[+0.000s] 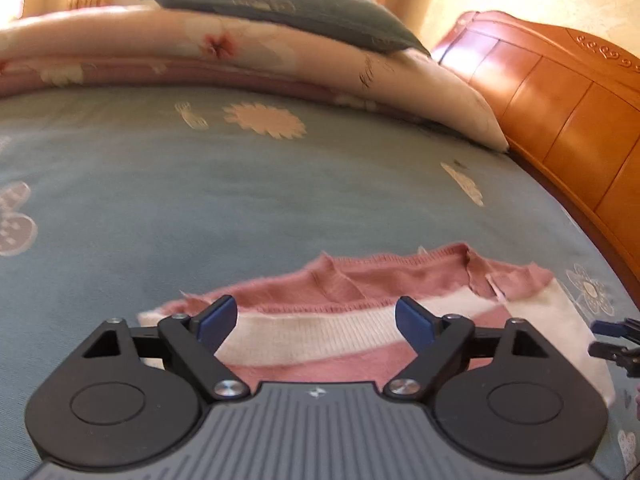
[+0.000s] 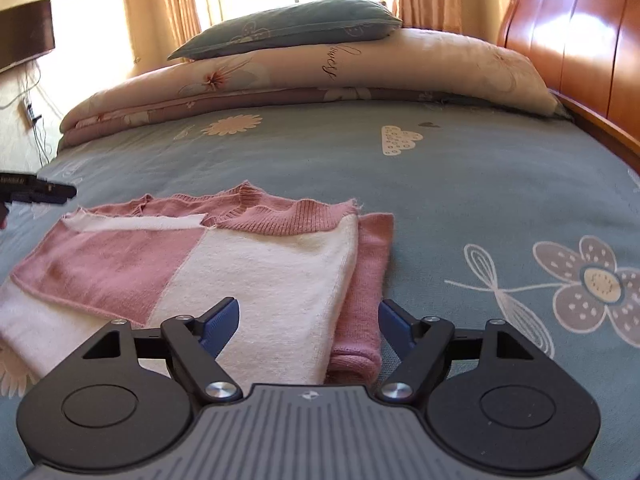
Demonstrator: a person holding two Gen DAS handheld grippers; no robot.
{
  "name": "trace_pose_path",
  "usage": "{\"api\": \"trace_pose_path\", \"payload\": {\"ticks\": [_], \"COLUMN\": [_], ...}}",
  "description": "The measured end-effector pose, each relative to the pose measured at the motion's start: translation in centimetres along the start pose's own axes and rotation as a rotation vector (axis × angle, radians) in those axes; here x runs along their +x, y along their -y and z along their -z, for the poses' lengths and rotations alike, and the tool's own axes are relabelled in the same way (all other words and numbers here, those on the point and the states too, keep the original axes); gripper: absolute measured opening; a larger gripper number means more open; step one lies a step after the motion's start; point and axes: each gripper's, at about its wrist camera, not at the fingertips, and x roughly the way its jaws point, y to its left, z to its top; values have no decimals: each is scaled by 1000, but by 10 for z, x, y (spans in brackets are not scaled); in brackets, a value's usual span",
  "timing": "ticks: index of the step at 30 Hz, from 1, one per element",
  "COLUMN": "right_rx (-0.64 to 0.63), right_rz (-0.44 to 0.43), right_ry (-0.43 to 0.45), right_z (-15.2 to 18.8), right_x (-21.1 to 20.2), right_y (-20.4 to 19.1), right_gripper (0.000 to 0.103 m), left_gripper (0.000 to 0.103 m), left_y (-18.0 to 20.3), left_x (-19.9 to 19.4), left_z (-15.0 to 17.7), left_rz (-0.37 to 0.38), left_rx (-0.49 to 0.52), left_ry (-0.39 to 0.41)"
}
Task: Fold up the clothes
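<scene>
Sweater [image 2: 224, 264] lies folded on bed [image 2: 460, 200], long axis crosswise; both hand-held grippers spread, empty: right [image 2: 309, 322] at its right edge, left [image 1: 316, 322] at left.

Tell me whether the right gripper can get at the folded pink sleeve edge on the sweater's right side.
Probably yes. The right gripper is open and empty, and the pink sleeve edge of the sweater lies just ahead between its fingers on the bed, with nothing over it.

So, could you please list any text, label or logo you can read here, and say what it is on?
Cursive script on the folded floral quilt: roughly "flowers", first letters unclear.
Small white emblem on the right hand-held gripper: a symbol, no letters.
Tiny print on the left hand-held gripper: too small to read.
</scene>
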Motion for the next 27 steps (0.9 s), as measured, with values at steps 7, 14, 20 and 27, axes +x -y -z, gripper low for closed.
{"api": "trace_pose_path", "payload": {"ticks": [7,14,20,27], "right_rx": [7,8,-25,20], "right_rz": [-24,-82,-141,-98], "right_ry": [12,53,6,-10], "right_z": [0,-4,4,2], "right_x": [-2,-10,5,-2], "right_y": [1,-1,-10,2], "right_gripper": [80,82,85,85], "left_gripper": [84,85,85,85], "left_y": [5,76,154,241], "left_x": [17,9,39,88], "left_z": [0,-9,-22,-37], "left_rz": [-113,5,168,395], "left_rx": [-7,123,183,179], "left_ry": [-47,-77,-162,-218]}}
